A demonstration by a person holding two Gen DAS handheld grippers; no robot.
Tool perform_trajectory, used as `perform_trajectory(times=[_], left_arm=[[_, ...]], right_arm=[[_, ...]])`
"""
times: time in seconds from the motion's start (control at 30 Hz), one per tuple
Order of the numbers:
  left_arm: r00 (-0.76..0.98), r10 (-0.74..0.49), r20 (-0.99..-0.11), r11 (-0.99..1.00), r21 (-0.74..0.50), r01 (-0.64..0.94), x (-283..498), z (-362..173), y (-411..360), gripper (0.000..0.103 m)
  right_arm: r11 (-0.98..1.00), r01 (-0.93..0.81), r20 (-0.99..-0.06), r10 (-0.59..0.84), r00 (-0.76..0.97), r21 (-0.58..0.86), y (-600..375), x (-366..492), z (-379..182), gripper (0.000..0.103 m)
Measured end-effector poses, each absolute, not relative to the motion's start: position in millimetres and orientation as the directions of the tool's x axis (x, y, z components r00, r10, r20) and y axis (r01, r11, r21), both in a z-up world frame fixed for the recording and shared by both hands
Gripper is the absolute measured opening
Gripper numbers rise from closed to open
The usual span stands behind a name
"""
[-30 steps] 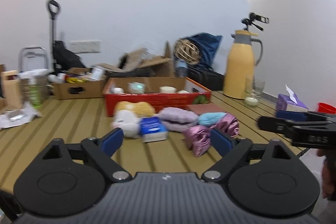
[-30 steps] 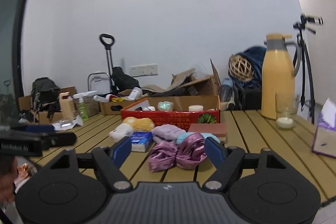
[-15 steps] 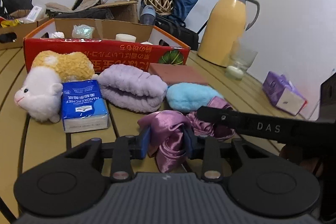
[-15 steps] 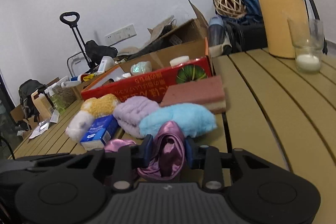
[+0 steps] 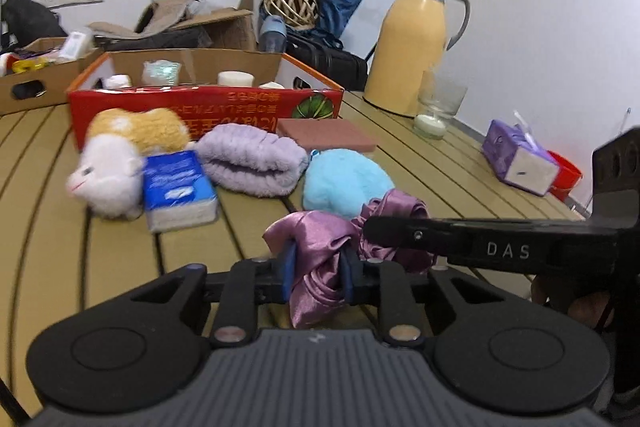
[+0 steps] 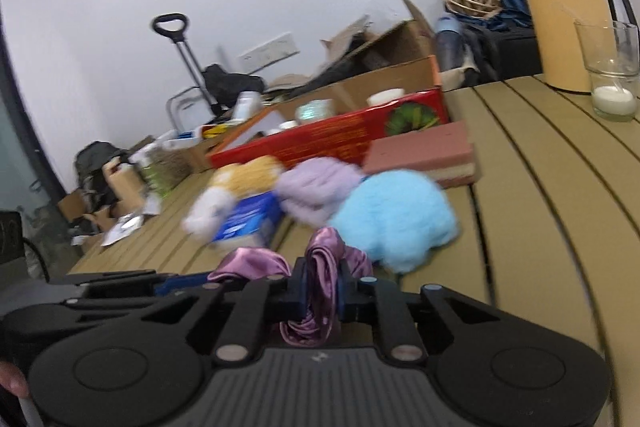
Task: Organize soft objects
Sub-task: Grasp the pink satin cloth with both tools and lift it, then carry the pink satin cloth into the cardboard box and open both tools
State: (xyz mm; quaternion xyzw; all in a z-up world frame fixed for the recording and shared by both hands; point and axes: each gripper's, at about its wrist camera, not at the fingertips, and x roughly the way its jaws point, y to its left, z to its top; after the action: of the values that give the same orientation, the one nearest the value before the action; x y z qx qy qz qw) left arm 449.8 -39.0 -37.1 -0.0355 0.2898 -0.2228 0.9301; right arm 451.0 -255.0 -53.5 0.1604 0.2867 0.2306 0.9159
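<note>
- Satin, purple and glossy, is what both grippers are closed on: the satin cloth (image 5: 320,247) lies crumpled at the near edge of the slatted table (image 5: 48,227), just in front of the blue plush (image 5: 344,183).
- Its left fold is pinched by the left gripper (image 5: 316,269), whose jaws have just been closing with the fabric between the pads.
- Its right fold is clamped by the right gripper (image 6: 322,291), jaws likewise just closed in on the cloth.
- The cloth is judged light, limp and slippery; a bunched fold may slide out, so thick gathered parts are the better hold.
- Further left and beyond, a white and orange plush (image 5: 116,163), a blue tissue pack (image 5: 178,187) and a lilac towel (image 5: 250,163) are laid side by side.
- At the far left, a brown cardboard box (image 5: 36,83) is seen holding small items too blurred to name.
- Behind the soft things, a red cardboard tray (image 5: 200,107) is seen with a few small white tubs and a pale wrapped item inside.
- To the far right, a glass (image 5: 438,107) holds a white candle.
</note>
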Motion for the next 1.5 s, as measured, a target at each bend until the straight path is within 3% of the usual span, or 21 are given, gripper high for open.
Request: perform_trajectory(times=[0.27, 0.4, 0.53, 0.67, 0.8, 0.93, 1.03, 1.1, 1.17, 1.27, 1.5], left_arm=[[0.809, -0.433, -0.397, 0.901, -0.22, 0.375, 422.0, 11.9, -1.6, 0.022], [0.832, -0.439, -0.339, 0.897, -0.216, 0.385, 471.4, 48.9, 14.9, 0.023], [0.834, -0.433, -0.341, 0.898, -0.243, 0.367, 550.4, 79.0, 38.0, 0.022], [0.82, -0.4, -0.408, 0.914, -0.244, 0.324, 629.2, 79.6, 58.8, 0.023], [0.782, -0.336, -0.525, 0.94, -0.242, 0.242, 698.0, 47.9, 75.8, 0.024], [0.774, -0.285, -0.565, 0.958, -0.191, 0.212, 711.5, 17.0, 83.0, 0.04], [0.787, -0.312, -0.533, 0.947, -0.24, 0.214, 703.0, 13.0, 96.5, 0.053], [0.805, -0.302, -0.511, 0.95, -0.231, 0.21, 695.9, 20.5, 100.4, 0.054], [0.819, -0.293, -0.494, 0.954, -0.211, 0.214, 688.4, 32.9, 98.6, 0.056], [0.842, -0.274, -0.465, 0.96, -0.177, 0.215, 669.4, 57.4, 94.4, 0.058], [0.897, -0.275, -0.346, 0.961, -0.106, 0.254, 578.2, 116.6, 80.8, 0.075]], right_arm=[[0.798, -0.448, -0.331, 0.584, 0.741, 0.404, -231.4, 438.0, 1.5, 0.013], [0.795, -0.483, -0.287, 0.59, 0.755, 0.366, -218.7, 486.6, 40.4, 0.013], [0.792, -0.484, -0.286, 0.593, 0.752, 0.372, -196.1, 568.5, 70.4, 0.013], [0.813, -0.465, -0.366, 0.576, 0.731, 0.35, -160.7, 660.1, 71.9, 0.013], [0.821, -0.394, -0.478, 0.564, 0.673, 0.413, -135.5, 733.8, 36.8, 0.013], [0.844, -0.363, -0.576, 0.535, 0.618, 0.394, -116.2, 759.0, -3.9, 0.015], [0.842, -0.391, -0.633, 0.538, 0.557, 0.371, -103.9, 756.0, -23.7, 0.02], [0.838, -0.418, -0.634, 0.54, 0.554, 0.35, -100.4, 752.5, -25.0, 0.032], [0.839, -0.425, -0.634, 0.538, 0.556, 0.34, -100.9, 748.6, -19.4, 0.054], [0.844, -0.442, -0.611, 0.528, 0.589, 0.303, -111.2, 729.1, 6.2, 0.059], [0.86, -0.455, -0.454, 0.508, 0.732, 0.23, -180.1, 634.4, 100.1, 0.071]])
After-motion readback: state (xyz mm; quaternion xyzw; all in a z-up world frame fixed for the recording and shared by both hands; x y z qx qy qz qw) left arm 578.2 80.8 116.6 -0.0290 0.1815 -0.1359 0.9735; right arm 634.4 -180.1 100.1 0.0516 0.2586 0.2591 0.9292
